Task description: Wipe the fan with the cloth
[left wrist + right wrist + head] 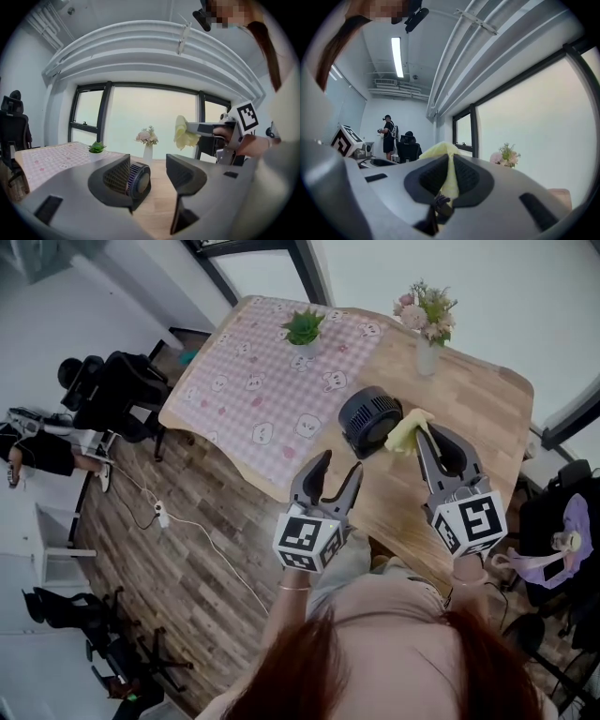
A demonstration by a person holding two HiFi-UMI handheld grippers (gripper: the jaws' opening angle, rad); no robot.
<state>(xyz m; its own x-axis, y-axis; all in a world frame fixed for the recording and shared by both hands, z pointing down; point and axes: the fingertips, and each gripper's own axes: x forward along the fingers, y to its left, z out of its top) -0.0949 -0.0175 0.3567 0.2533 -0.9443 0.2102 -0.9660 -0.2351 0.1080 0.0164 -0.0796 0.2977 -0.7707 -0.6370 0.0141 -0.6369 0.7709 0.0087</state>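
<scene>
A vase (427, 358) holds flowers (427, 310); a pot (307, 347) holds a plant (304, 326). The left gripper's (339, 465) jaws stand apart, while the right gripper (427, 435) clamps the yellow cloth (406, 433).

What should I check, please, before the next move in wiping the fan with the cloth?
1. Is the cloth gripped by the right tool: ok, jaws closed on it.
2. Is the left tool free: ok, jaws apart, with the fan beyond them.
3. Is the fan steadied: not ok, neither tool touches it.
4. Is the cloth on the fan: not ok, it is held in the air beside it.
5. Is the flower vase clear of the fan: ok, it stands apart behind it.
6. Is the fan switched off: cannot tell.
</scene>
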